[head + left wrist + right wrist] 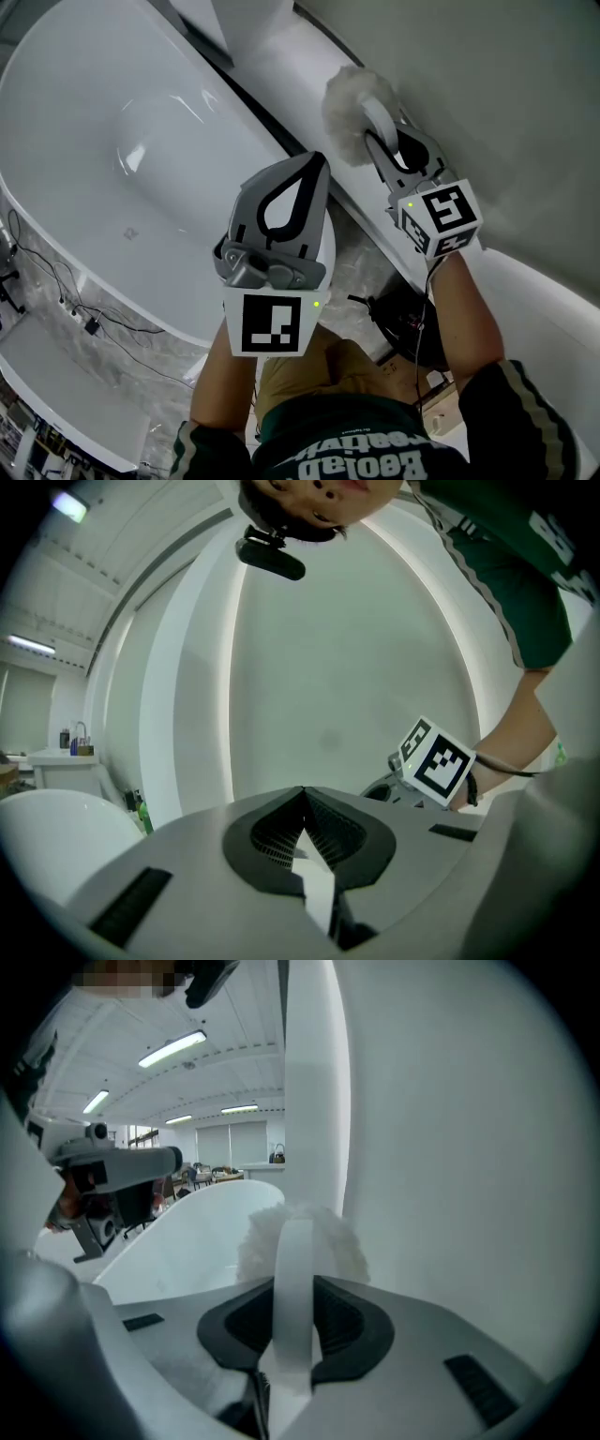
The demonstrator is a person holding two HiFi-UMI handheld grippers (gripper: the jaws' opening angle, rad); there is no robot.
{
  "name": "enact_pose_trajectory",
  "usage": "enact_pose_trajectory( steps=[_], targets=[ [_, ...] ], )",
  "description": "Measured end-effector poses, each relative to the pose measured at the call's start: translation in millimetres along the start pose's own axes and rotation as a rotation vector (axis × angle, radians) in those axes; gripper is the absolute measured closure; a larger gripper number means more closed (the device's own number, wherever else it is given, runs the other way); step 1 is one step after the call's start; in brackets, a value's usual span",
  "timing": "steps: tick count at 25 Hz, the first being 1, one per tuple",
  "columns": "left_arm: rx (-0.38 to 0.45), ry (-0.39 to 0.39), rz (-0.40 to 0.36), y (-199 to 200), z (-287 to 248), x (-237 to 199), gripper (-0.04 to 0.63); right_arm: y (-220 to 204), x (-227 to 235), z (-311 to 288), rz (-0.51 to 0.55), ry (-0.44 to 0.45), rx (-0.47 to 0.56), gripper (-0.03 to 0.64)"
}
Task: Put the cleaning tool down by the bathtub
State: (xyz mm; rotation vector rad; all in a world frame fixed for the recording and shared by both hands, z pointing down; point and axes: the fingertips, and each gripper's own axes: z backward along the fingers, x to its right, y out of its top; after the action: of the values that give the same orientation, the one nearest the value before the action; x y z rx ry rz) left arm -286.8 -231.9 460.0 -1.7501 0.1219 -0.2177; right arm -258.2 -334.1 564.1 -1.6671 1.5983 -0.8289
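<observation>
White everywhere from the head view: the big white bathtub (112,141) fills the left side, and beside its far rim a white ledge (525,281) runs along the pale wall. The left gripper (319,159) hangs in the middle, over the tub's near edge, jaws drawn together to a point with nothing in them, its marker cube (272,323) facing up at us. Over on the right, the right gripper (386,141) is clamped on the cleaning tool (349,112), whose fluffy white head sticks out past the jaw tips above that ledge, just beside the tub. Whether the fluff touches the surface I can't tell from here. Dark cables (66,291) trail across the floor at the lower left. Now the left gripper view: the left gripper (305,794) shows its two dark pads meeting at the tip, closed on nothing, pale wall ahead, and the other gripper's marker cube (436,759) off to the right on a bare forearm. Right gripper view: the right gripper (292,1283) has the tool's flat white handle (292,1326) pinched upright between its pads, the fluffy head of the cleaning tool (319,1241) just beyond them, with the bathtub (178,1241) curving away to the left.
</observation>
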Motion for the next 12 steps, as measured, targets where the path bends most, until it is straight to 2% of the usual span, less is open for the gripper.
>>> enact_pose_trajectory(
  steps=[4, 12],
  targets=[
    [-0.01, 0.018, 0.058, -18, 1, -7, 0.586, -20, 12, -31, 0.035, -0.004, -0.074, 0.523],
    [-0.035, 0.065, 0.062, -40, -2, -31, 0.586, -72, 30, -87, 0.094, -0.049, -0.252, 0.523]
  ],
)
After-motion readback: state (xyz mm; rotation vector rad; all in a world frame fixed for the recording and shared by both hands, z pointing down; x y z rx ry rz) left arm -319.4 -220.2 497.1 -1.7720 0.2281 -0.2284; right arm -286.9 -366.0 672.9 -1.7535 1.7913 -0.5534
